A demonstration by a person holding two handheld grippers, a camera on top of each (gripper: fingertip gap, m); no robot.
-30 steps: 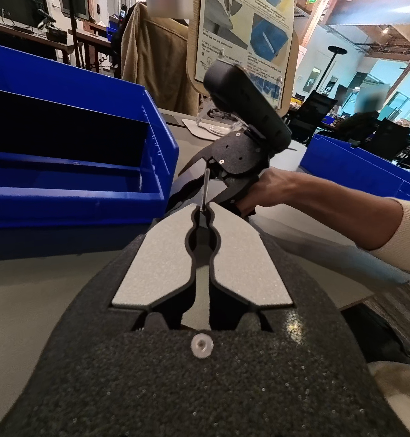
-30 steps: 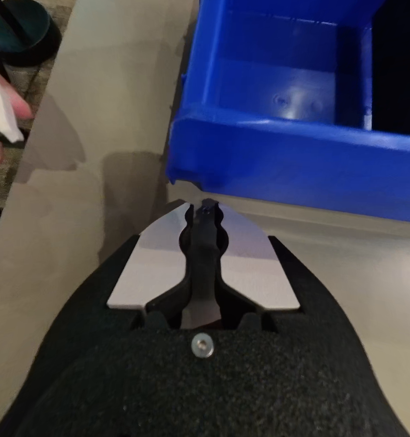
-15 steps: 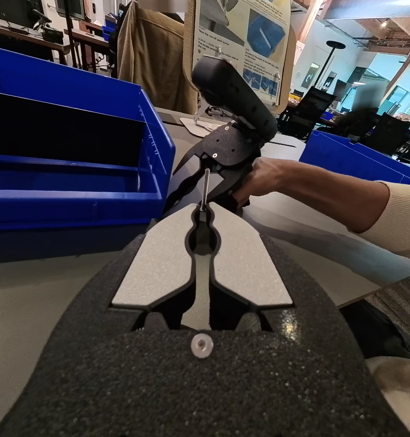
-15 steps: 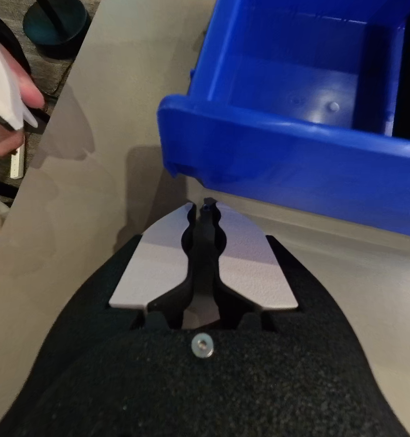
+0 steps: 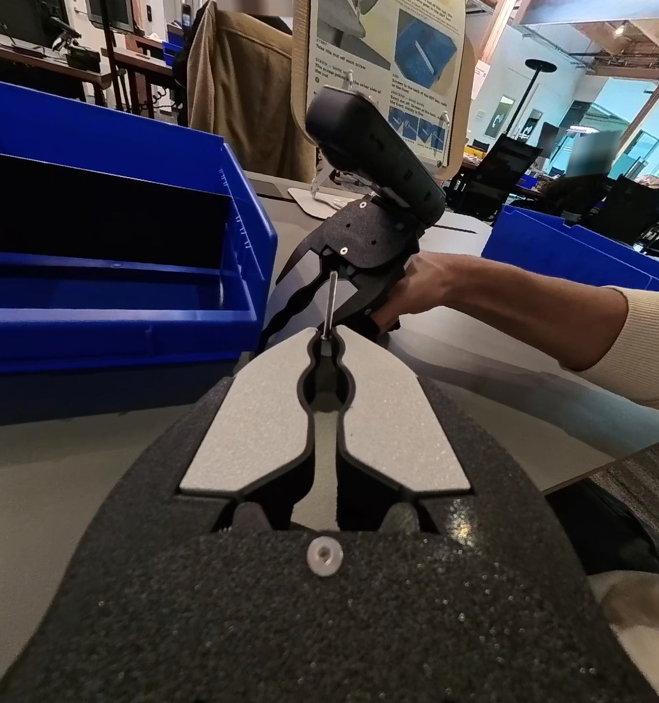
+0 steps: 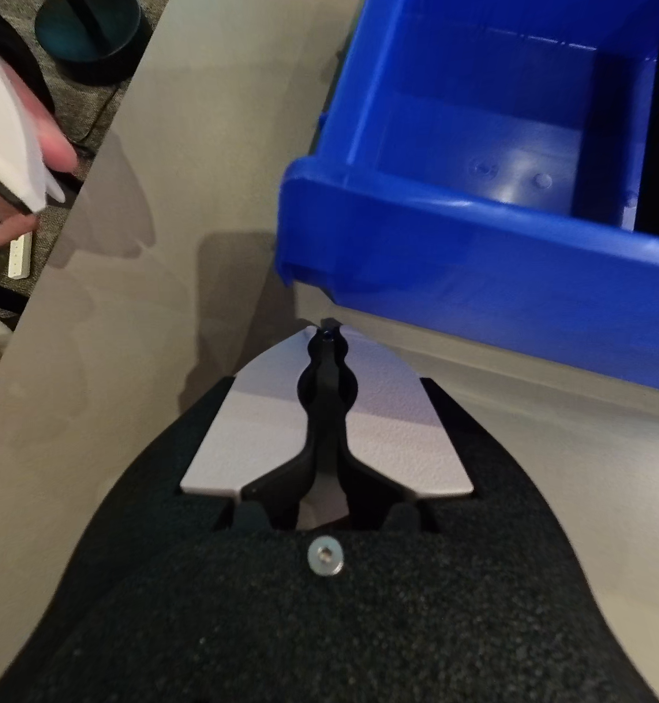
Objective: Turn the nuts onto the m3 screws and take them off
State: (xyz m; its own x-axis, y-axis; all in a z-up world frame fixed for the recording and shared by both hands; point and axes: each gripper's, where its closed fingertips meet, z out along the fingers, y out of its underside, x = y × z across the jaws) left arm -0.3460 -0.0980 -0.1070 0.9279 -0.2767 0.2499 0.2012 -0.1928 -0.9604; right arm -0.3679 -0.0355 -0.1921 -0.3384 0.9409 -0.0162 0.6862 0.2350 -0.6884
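Pinching a thin m3 screw [image 5: 331,302] upright at its tips, the left gripper [image 5: 326,334] is closed above the grey table [image 5: 54,475], with a blue bin [image 5: 137,319] at far left.

From the right wrist, the right gripper [image 6: 327,330] clamps a small dark nut [image 6: 327,334] just before the bin's near corner [image 6: 320,228].

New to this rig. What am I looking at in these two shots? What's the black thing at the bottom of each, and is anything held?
No robot arm here: a person holds a two-finger claw in each hand, with a camera on each looking forward along its fingers.

The left wrist view shows the left claw shut on a thin metal screw that sticks up from its tips. Beyond it, a hand holds the right claw over a grey table, beside a blue bin.

The right wrist view looks down at the right claw's own tips, closed on something small and dark, likely a nut, though it is too small to be sure.
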